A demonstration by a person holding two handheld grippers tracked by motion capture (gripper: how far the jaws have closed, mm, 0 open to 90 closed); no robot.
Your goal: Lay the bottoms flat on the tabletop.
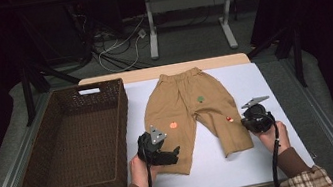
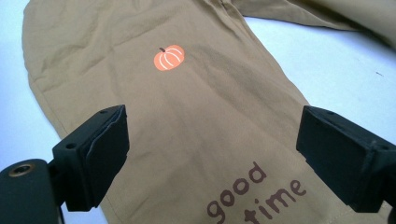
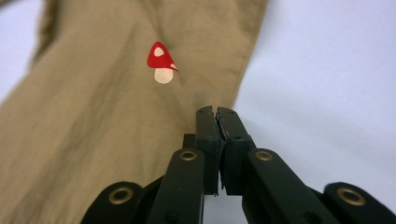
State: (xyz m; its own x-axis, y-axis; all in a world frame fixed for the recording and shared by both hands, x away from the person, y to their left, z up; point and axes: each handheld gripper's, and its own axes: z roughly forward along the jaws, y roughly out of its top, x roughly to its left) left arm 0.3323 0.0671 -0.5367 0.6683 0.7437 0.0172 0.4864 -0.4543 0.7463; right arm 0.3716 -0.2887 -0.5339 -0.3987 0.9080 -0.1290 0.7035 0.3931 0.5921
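Tan trousers (image 2: 196,121) w/ "good time" print; left gripper (image 2: 210,154) fingers apart, right gripper (image 3: 217,116) fingers closed, empty.

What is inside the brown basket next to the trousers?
The basket holds nothing visible: its woven floor shows bare in the high view. The strip of floor just behind the near wall is hidden by that wall.

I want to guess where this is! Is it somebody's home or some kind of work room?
Probably a work room or lab, not a home: loose cables lie on the floor beyond the table, a metal desk frame stands behind, and dark curtains hang around.
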